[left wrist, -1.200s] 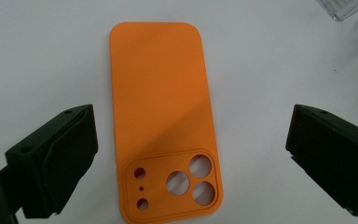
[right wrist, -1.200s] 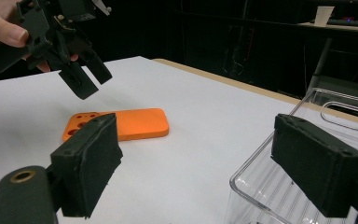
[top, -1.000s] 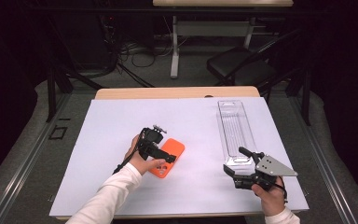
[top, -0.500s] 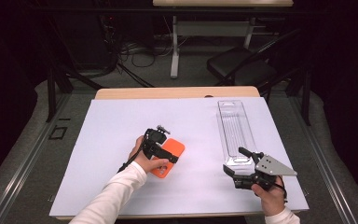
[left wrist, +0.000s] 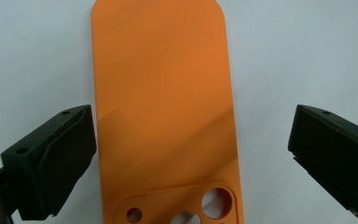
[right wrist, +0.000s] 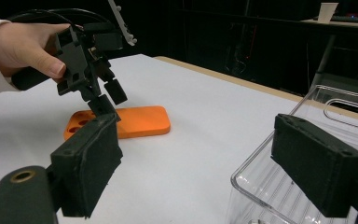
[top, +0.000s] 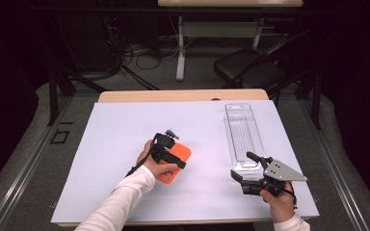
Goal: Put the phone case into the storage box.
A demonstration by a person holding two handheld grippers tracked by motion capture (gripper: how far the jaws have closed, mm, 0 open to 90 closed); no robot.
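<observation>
Item: flat orange silicone phone case [top: 176,163], lying camera-cutouts up on white table sheet [top: 115,139], not yet picked up. Left gripper [left wrist: 191,154] hovered above, jaws wide, straddling it. Right gripper [right wrist: 209,168] unclenched, empty, beside clear plastic packaging tray [top: 243,137]. Grasp and packing outstanding.
</observation>
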